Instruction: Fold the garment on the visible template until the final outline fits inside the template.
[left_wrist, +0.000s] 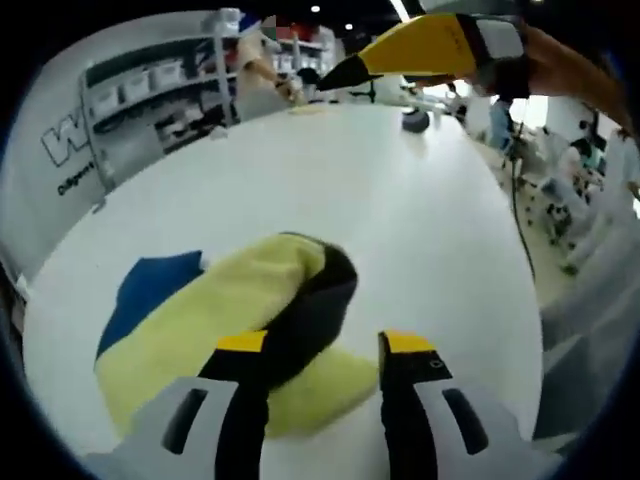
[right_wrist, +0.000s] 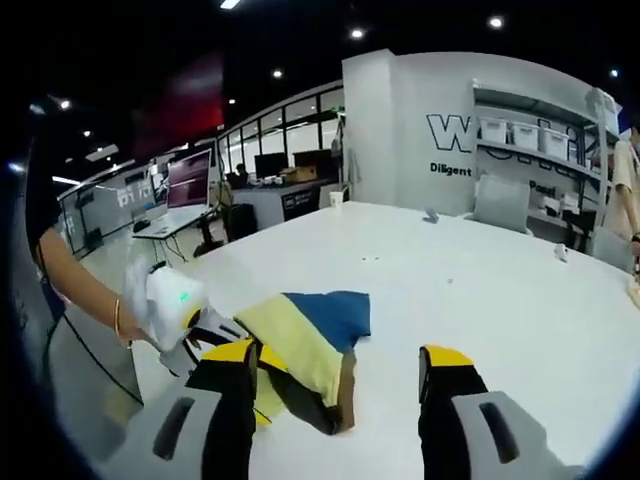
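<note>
In the left gripper view, the left gripper (left_wrist: 325, 355) is hovering with its jaws spread, the crumpled yellow, blue and black garment (left_wrist: 240, 310) lying on the white table (left_wrist: 400, 210) just ahead, partly under the left jaw. In the right gripper view, the right gripper (right_wrist: 340, 370) is also standing spread, the garment (right_wrist: 305, 340) lying between and just beyond its jaws. Farther off, shelves (right_wrist: 530, 140) are lining the wall.

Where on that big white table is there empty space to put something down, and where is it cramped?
Most of the white table is bare: the wide stretch beyond the yellow, blue and black garment toward the far edge, and the area beside it in front of the right gripper. It is crowded at the garment, where the left gripper works. A small dark object sits near the far edge.
</note>
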